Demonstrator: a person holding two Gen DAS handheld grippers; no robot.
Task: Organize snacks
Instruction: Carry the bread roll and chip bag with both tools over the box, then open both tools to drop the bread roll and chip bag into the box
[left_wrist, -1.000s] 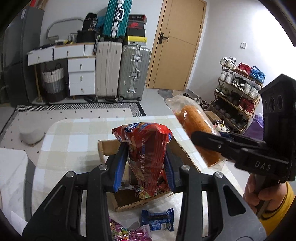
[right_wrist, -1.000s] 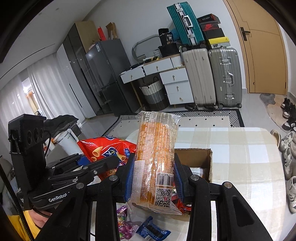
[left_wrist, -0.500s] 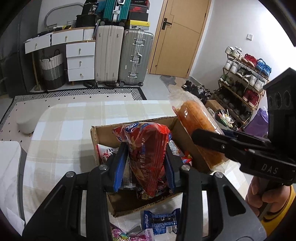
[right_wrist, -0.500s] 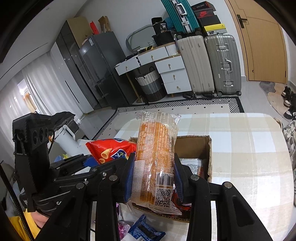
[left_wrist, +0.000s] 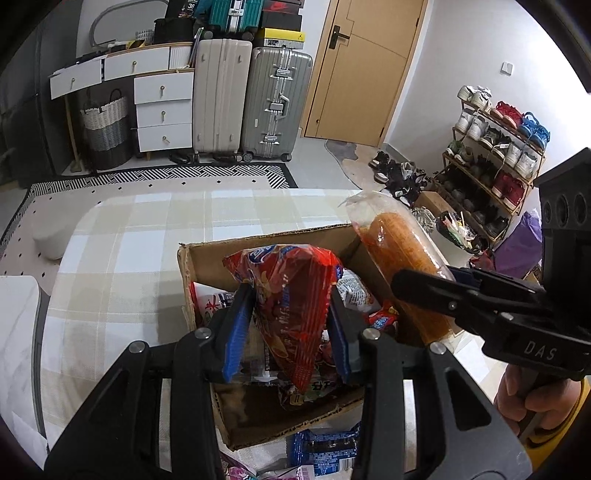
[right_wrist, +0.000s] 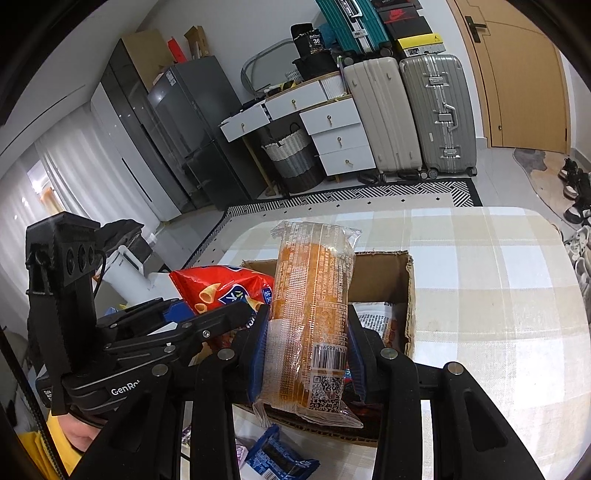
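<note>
My left gripper (left_wrist: 286, 314) is shut on a red chip bag (left_wrist: 291, 295), held upright just over the open cardboard box (left_wrist: 207, 258) on the checked table. My right gripper (right_wrist: 304, 332) is shut on a long clear pack of orange snack (right_wrist: 312, 314), also over the box (right_wrist: 406, 295). From the left wrist camera that orange pack (left_wrist: 402, 258) tilts over the box's right side, clamped in the right gripper (left_wrist: 424, 291). The right wrist camera catches the red bag (right_wrist: 221, 288) in the left gripper (right_wrist: 221, 314) at left. Several small snack packets lie inside the box.
A blue packet (left_wrist: 321, 446) and a pink one (left_wrist: 236, 472) lie on the table in front of the box. The checked tablecloth (right_wrist: 498, 295) spreads right of and behind the box. Suitcases (left_wrist: 273, 103), drawers and a shoe rack (left_wrist: 495, 155) stand beyond the table.
Both grippers have come down and forward towards the box with their snacks still held; the left one moved more. The box now appears larger and closer beneath them.
</note>
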